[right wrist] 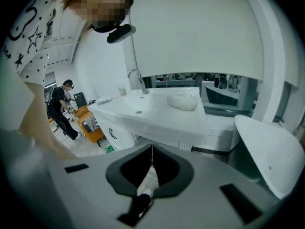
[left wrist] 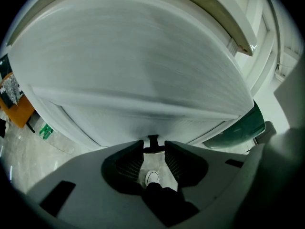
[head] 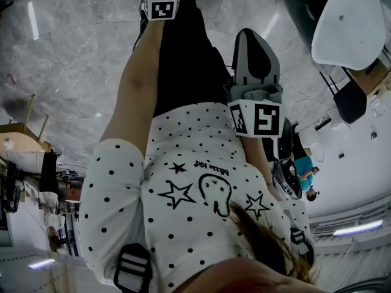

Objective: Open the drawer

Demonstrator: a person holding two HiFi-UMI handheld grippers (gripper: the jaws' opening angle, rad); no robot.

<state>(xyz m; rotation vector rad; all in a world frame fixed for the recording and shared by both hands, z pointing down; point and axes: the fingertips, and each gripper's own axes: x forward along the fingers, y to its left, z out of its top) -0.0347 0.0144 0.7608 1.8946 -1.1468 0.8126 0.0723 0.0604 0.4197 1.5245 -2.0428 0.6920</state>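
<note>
A white cabinet point(right wrist: 125, 136) with a black handle point(right wrist: 112, 133) stands under a white sink counter point(right wrist: 157, 116) in the right gripper view, well away from both grippers. My right gripper point(right wrist: 152, 149) is shut, its tips touching and nothing between them. The jaws of my left gripper point(left wrist: 153, 149) stand a narrow gap apart, open, with floor and a white shoe point(left wrist: 152, 178) showing through. A small black piece shows at the left tips; what it is I cannot tell. In the head view both hang beside the person's legs: the left marker cube point(head: 162, 3) and the right gripper point(head: 255, 41).
A large white blurred surface point(left wrist: 138, 66) fills the left gripper view. A faucet point(right wrist: 136, 78) and a white cloth point(right wrist: 182, 100) are on the counter. A white chair point(right wrist: 267, 151) is at right. Another person point(right wrist: 62, 109) stands by orange chairs point(right wrist: 90, 125). The floor point(head: 73, 60) is grey marble.
</note>
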